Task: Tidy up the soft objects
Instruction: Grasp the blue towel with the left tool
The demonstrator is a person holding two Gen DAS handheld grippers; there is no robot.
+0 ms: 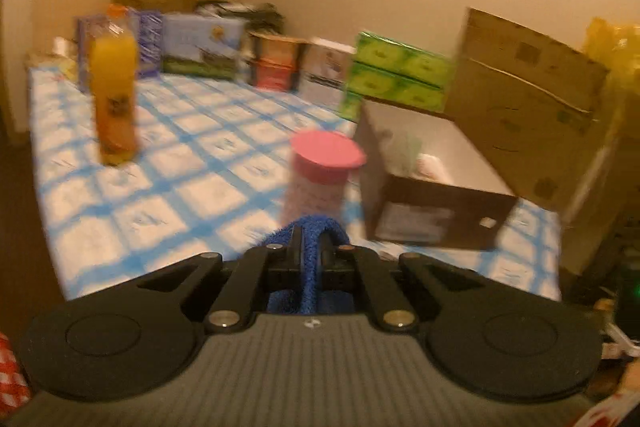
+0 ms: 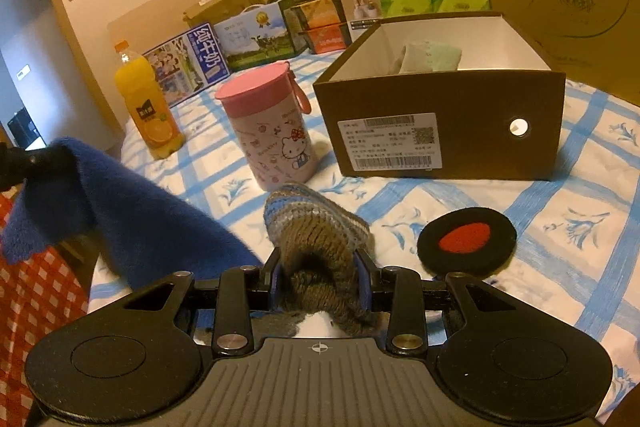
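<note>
Clamped in the right gripper (image 2: 319,273), a knitted sock (image 2: 316,227) lies before the shoebox (image 2: 440,119), while the left gripper (image 1: 311,251) pinches a blue cloth (image 1: 312,267) whose full drape only the right view shows.

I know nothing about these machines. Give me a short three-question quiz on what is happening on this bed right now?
1. True or false: the left gripper is shut on the fuzzy blue cloth.
2. What does the right gripper grip?
A. pink-lidded cartoon cup
B. striped brown-and-blue knitted sock
C. orange juice bottle
3. Fill in: the round black felt pad has a ___ centre.

Key: 1 true; 2 B; 3 red.
</note>
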